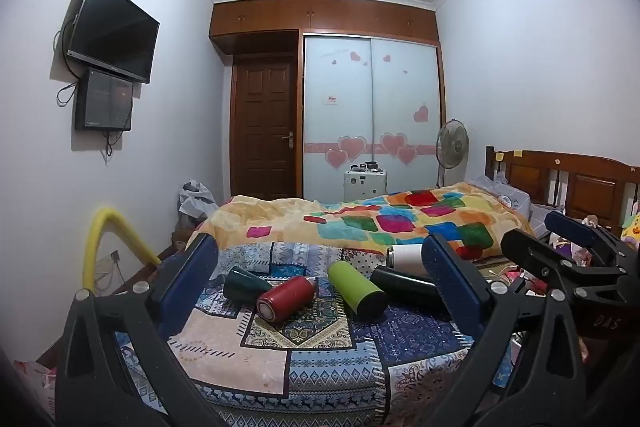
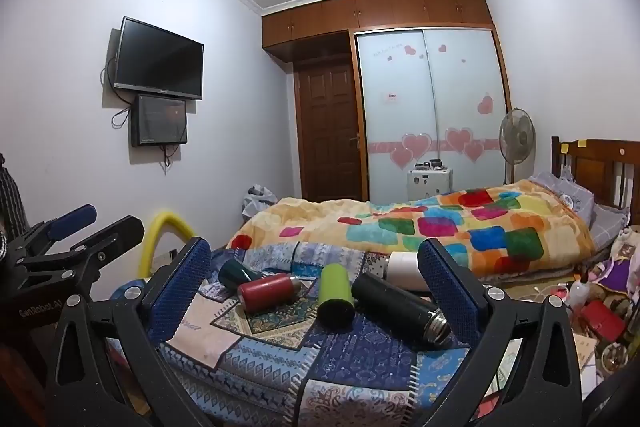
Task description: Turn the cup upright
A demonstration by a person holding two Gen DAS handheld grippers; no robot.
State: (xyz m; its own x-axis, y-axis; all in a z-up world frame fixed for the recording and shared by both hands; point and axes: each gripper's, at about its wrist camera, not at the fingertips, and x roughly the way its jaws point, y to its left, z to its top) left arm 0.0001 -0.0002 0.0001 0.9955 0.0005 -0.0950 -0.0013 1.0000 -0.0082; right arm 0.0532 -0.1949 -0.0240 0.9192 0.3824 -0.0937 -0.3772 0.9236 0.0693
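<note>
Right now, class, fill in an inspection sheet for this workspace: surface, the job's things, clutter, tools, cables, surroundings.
Surface: patchwork quilt on a bed.
Job's things: five cups lying on their sides: dark green cup, red cup, lime cup, black cup, white cup.
Clutter: oddments right of the quilt.
Tools: left tool and right tool open, empty.
Cables: hanging below the TV.
Surroundings: wardrobe, fan.

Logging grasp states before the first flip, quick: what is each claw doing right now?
Left claw: open, holding nothing, above the lying cups.
Right claw: open, holding nothing.
</note>
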